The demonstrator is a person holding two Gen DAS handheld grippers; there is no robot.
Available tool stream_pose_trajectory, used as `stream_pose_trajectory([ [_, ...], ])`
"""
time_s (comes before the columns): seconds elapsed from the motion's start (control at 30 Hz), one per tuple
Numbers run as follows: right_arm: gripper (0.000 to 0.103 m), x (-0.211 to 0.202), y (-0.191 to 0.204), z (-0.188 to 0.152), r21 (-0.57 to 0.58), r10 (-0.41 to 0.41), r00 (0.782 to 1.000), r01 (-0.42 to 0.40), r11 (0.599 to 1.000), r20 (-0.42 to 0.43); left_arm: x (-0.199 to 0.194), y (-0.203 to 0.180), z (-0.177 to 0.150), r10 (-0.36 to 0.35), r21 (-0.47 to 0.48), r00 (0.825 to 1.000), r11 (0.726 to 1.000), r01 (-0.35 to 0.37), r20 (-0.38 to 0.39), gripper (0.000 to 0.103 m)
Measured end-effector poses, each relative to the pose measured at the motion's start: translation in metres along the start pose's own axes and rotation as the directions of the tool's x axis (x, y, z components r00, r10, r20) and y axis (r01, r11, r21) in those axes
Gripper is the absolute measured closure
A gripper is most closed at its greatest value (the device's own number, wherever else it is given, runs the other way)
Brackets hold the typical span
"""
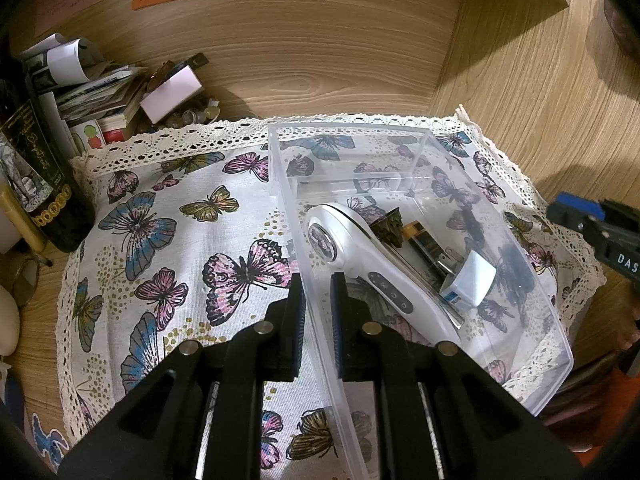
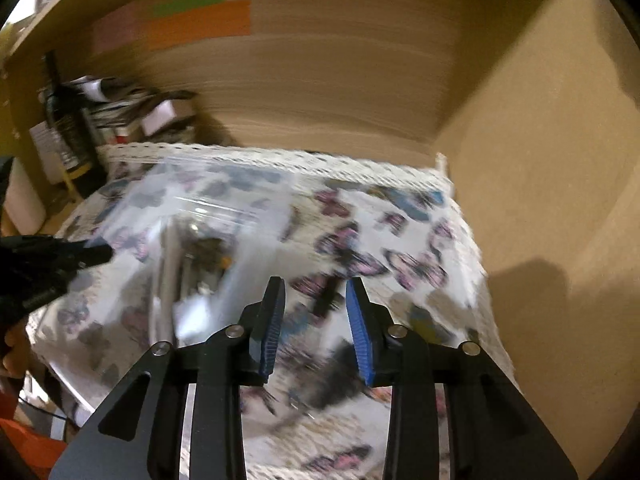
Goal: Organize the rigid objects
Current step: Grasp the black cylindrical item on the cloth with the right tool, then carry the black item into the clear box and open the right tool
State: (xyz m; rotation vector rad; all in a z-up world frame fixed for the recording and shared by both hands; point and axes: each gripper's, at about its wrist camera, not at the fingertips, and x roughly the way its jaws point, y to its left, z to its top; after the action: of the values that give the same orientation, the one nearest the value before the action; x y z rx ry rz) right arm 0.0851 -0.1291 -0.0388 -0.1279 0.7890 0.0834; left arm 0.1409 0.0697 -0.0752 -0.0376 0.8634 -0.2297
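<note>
Leftmost in the left wrist view, a dark bottle (image 1: 48, 184) stands at the edge of the butterfly-print cloth (image 1: 168, 232), with a heap of papers and cards (image 1: 100, 88) behind it against the wooden back wall (image 1: 320, 60). Further right, the left gripper (image 1: 318, 284) straddles the near left wall of the clear plastic bin (image 1: 532, 320), one finger outside and one inside, the jaws pinching that wall. Inside the bin, from left to right, lie a white handheld device (image 1: 360, 256) with a round head, a small dark spiky piece (image 1: 387, 229), a battery (image 1: 420, 236) and a white plug adapter (image 1: 470, 278). The bin rests on the cloth, toward its right half. At the far right edge of that view the right gripper (image 1: 592, 228) shows only in part.

The right wrist view is heavily blurred. At its left the left gripper (image 2: 80, 256) shows against the bin (image 2: 200, 216), whose contents are smeared. Right of centre, the right gripper (image 2: 316, 284) hangs over bare cloth (image 2: 400, 240) beside the bin, its jaws spread and holding nothing. A wooden side wall (image 2: 540, 200) closes the scene on the right.
</note>
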Motion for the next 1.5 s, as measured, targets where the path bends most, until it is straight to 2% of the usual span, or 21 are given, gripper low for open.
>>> stream_pose_trajectory([
  [0.13, 0.072, 0.002, -0.014, -0.015, 0.044, -0.026, 0.999, 0.027, 0.999, -0.033, 0.000, 0.000, 0.000, 0.001, 0.000, 1.000, 1.000, -0.001, 0.000, 0.093],
  [0.47, 0.066, 0.025, -0.016, -0.053, 0.114, 0.005, 0.991, 0.011, 0.993, -0.135, 0.000, 0.000, 0.000, -0.001, 0.000, 1.000, 1.000, 0.001, 0.000, 0.092],
  [0.77, 0.066, 0.044, -0.019, -0.052, 0.164, 0.043, 0.986, -0.016, 0.986, -0.159, 0.000, 0.000, 0.000, 0.000, -0.001, 1.000, 1.000, 0.000, -0.001, 0.092],
  [0.8, 0.066, 0.047, -0.019, -0.052, 0.166, 0.045, 0.985, -0.017, 0.986, -0.165, 0.000, 0.000, 0.000, 0.000, -0.001, 1.000, 1.000, 0.000, 0.000, 0.092],
  [0.87, 0.078, 0.050, -0.019, -0.054, 0.167, 0.047, 0.984, -0.018, 0.986, -0.170, 0.000, 0.000, 0.000, 0.000, 0.000, 1.000, 1.000, 0.000, -0.001, 0.092],
  [1.13, 0.078, 0.033, -0.024, -0.047, 0.173, 0.038, 0.995, -0.021, 0.985, -0.093, 0.000, 0.000, 0.000, 0.000, 0.000, 1.000, 1.000, 0.000, -0.001, 0.092],
  [1.5, 0.078, 0.013, -0.002, -0.006, 0.067, 0.053, 0.998, -0.055, 0.996, 0.032, 0.000, 0.000, 0.000, 0.000, 0.001, 1.000, 1.000, 0.000, -0.002, 0.092],
])
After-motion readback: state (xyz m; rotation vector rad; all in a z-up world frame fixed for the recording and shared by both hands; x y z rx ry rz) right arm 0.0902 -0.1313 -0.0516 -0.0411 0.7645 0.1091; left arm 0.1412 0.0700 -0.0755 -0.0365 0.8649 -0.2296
